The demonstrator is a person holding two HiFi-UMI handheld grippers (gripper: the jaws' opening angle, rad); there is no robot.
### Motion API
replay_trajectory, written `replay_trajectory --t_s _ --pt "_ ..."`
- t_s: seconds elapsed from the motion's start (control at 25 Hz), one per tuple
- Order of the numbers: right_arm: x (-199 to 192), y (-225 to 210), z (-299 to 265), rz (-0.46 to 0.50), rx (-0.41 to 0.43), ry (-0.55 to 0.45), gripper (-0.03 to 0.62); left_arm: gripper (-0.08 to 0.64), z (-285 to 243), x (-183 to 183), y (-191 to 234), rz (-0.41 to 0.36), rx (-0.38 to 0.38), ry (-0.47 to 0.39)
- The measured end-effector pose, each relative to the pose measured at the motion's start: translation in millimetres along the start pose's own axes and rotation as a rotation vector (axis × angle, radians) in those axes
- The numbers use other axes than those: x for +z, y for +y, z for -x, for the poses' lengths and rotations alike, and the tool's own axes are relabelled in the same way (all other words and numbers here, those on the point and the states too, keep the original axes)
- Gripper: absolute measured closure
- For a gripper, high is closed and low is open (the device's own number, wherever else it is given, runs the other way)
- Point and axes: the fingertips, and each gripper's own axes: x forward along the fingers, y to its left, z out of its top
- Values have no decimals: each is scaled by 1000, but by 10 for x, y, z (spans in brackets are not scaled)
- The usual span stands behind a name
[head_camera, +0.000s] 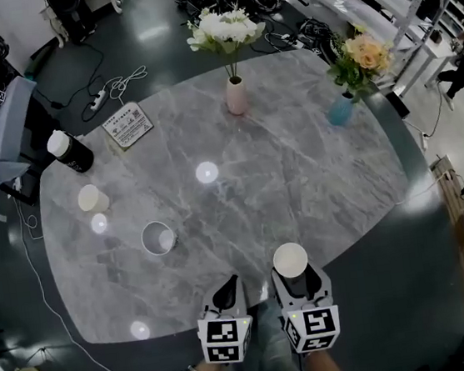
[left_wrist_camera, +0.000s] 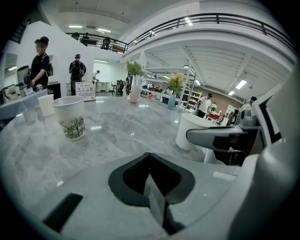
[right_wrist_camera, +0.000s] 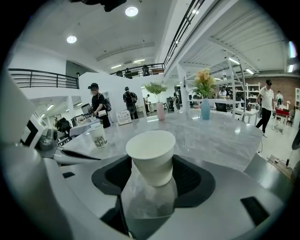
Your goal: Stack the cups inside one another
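Upright between the jaws of my right gripper [head_camera: 297,275] is a plain white paper cup [head_camera: 290,258], gripped at the table's near edge. In the right gripper view this cup [right_wrist_camera: 151,154] fills the space between the dark pads of my gripper [right_wrist_camera: 151,180]. My left gripper [head_camera: 227,294] hangs just beside it on the left, shut and holding nothing; its jaws [left_wrist_camera: 149,180] meet at the middle. A bamboo-printed cup [head_camera: 158,237] [left_wrist_camera: 70,117] [right_wrist_camera: 98,136] stands on the table's left part. Beyond it stands a cream cup [head_camera: 93,198] [left_wrist_camera: 46,105].
The grey marble table [head_camera: 299,181] carries a pink vase of white flowers [head_camera: 236,94], a blue vase of orange flowers [head_camera: 341,110], a black bottle with a white lid [head_camera: 70,152] and a sign card [head_camera: 127,124]. People stand beyond the table's far left.
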Motion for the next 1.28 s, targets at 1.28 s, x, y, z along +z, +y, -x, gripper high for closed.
replay_trajectory --t_s 1.28 --pt "1325 1957 -542 209 398 -108 345 565 1317 523 1556 229 381 -223"
